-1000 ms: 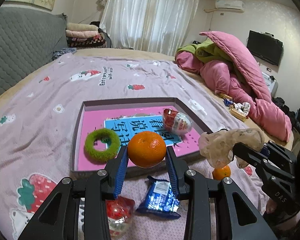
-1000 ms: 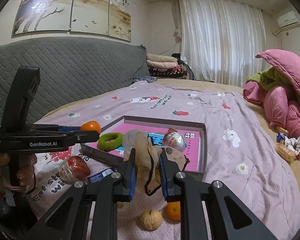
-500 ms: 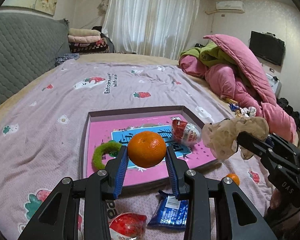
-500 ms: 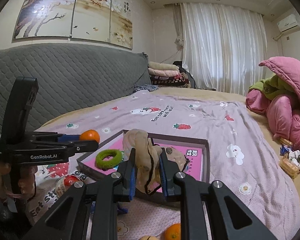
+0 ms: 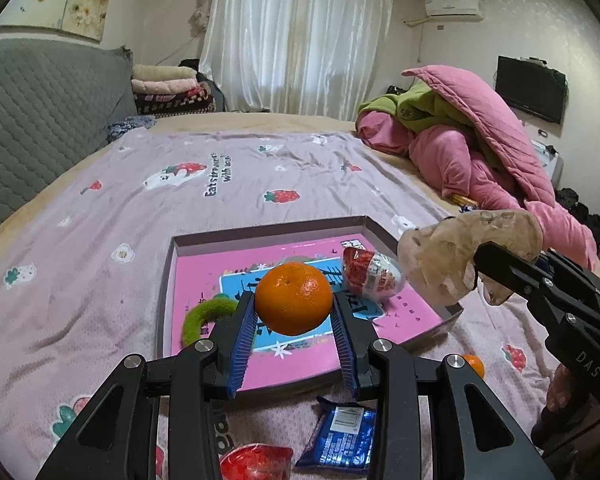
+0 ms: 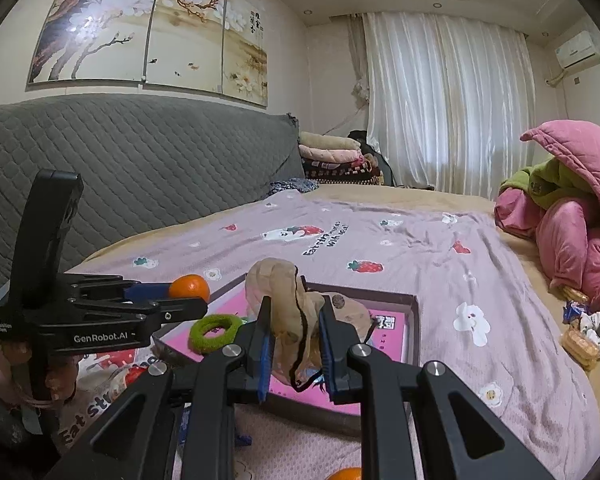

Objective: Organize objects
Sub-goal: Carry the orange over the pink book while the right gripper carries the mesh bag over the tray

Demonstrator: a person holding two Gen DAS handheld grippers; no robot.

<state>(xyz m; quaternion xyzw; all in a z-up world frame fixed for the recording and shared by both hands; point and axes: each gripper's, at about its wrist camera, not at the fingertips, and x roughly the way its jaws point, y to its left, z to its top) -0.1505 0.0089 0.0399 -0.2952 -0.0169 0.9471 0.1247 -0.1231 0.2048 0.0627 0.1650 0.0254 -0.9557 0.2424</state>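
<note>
Tray (image 5: 168, 280) with the pink floor sits on the bed's strawberry sheet (image 5: 100, 240), near centre. Right tool (image 6: 294, 340) is clenched on a beige stocking (image 6: 288, 300) held above the tray's right edge. Left tool (image 5: 294, 334) is grasping an orange (image 5: 294, 298) over the near side. Inside the tray: green ring (image 5: 204, 314) at left, foil-wrapped egg (image 5: 374, 274) at right.

Orange (image 5: 293, 297) and crumpled bag (image 6: 290, 312) (both gripped) above tray (image 5: 260, 232).

Bed (image 5: 228, 184) w/ lilac strawberry sheet, grey sofa (image 6: 140, 184), white curtains (image 5: 296, 36), AC (image 5: 454, 7), TV (image 5: 530, 88), wall painting (image 6: 152, 28).
</note>
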